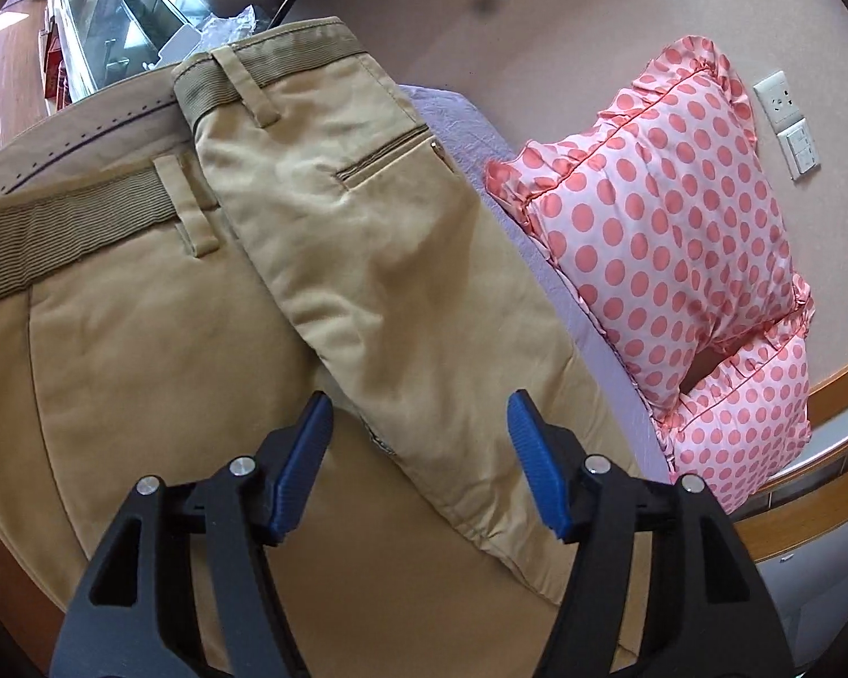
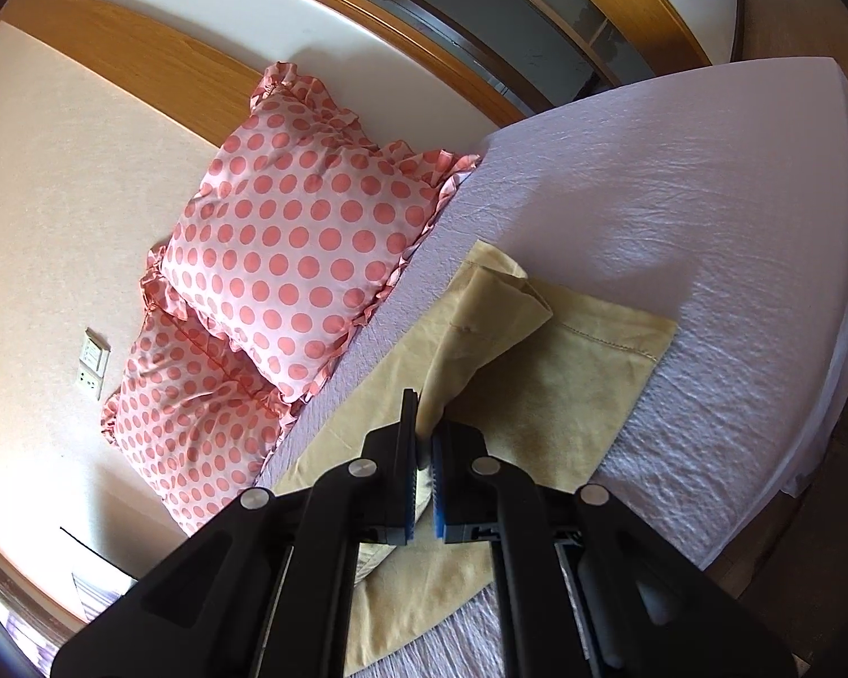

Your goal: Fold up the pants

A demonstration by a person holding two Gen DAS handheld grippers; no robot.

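Observation:
Tan pants (image 1: 333,237) lie on a lilac bedspread (image 1: 469,124), waistband and back pocket at the far end, one half folded over the other. My left gripper (image 1: 418,412) is open just above the folded seat edge, holding nothing. In the right wrist view the pant legs (image 2: 554,373) lie flat on the bedspread (image 2: 706,226). My right gripper (image 2: 421,435) is shut on a fold of the upper pant leg (image 2: 480,316) and lifts it off the lower leg; the hem end hangs loosely beyond the blue pads (image 2: 440,503).
Two pink polka-dot pillows (image 1: 667,226) (image 2: 305,237) lean against the wall at the head of the bed. A wall socket plate (image 1: 780,101) is beside them. A wooden headboard trim (image 2: 141,56) and a glass case (image 1: 113,17) stand beyond the bed.

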